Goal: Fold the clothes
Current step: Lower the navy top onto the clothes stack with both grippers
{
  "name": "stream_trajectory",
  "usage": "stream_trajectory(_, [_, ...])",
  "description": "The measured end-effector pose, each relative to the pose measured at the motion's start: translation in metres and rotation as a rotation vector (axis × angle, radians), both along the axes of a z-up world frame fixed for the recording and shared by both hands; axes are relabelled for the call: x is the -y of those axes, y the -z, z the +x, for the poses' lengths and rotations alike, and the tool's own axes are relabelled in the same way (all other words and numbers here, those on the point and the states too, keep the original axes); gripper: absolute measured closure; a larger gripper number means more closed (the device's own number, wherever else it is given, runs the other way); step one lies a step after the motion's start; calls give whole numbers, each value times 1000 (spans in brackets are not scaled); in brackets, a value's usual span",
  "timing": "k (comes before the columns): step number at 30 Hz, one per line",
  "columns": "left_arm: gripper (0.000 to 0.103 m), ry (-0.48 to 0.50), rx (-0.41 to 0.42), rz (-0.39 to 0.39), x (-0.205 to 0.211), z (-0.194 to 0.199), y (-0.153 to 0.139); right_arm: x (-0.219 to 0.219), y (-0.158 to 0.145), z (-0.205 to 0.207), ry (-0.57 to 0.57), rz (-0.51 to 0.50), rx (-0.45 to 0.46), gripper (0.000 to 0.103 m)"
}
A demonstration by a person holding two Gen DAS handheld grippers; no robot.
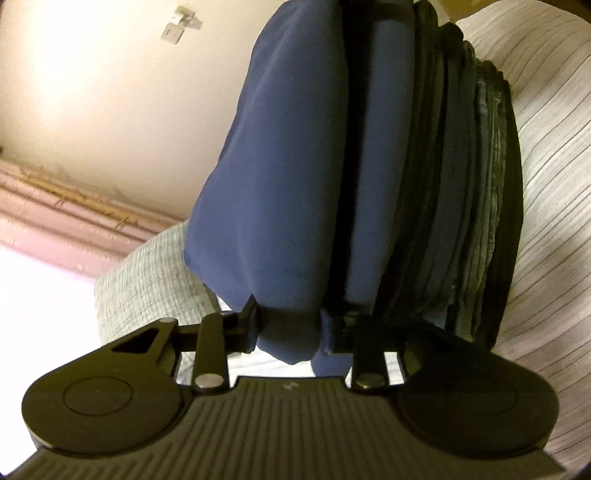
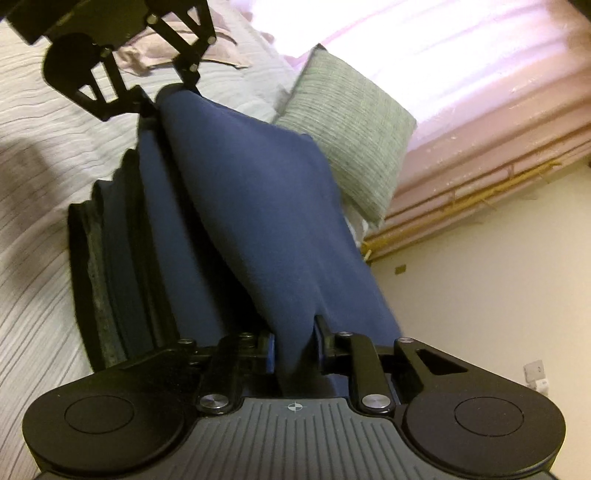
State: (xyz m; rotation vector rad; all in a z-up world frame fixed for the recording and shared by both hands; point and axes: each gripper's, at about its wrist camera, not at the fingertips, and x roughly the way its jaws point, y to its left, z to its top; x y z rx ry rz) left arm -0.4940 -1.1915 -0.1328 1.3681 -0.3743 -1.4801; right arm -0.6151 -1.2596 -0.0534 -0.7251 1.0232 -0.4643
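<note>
Right wrist view is showing you pinching the navy garment (image 2: 258,206) with both right gripper (image 2: 293,354) and left gripper (image 2: 162,99); slackening risks toppling the folded stack (image 2: 110,236).

The folded navy blue cloth garment (image 1: 280,192) runs off the top edge of the left wrist view, and it covers the left gripper's black fingertips (image 1: 255,317). The stack of dark folded clothes (image 2: 110,258) is partly hidden behind it. A small white wall fitting (image 1: 181,23) is too blurred to identify.
</note>
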Motion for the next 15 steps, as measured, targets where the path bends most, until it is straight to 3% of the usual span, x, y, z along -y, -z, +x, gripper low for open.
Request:
stream_trajectory(3, [77, -5, 8, 14, 1, 1, 6, 2, 9, -6, 19, 4, -14, 85])
stream_trajectory(7, [77, 37, 27, -16, 6, 0, -7, 0, 8, -3, 36, 9, 2, 85])
stream_trajectory(15, [75, 10, 6, 26, 4, 2, -2, -3, 13, -11, 44, 5, 3, 82])
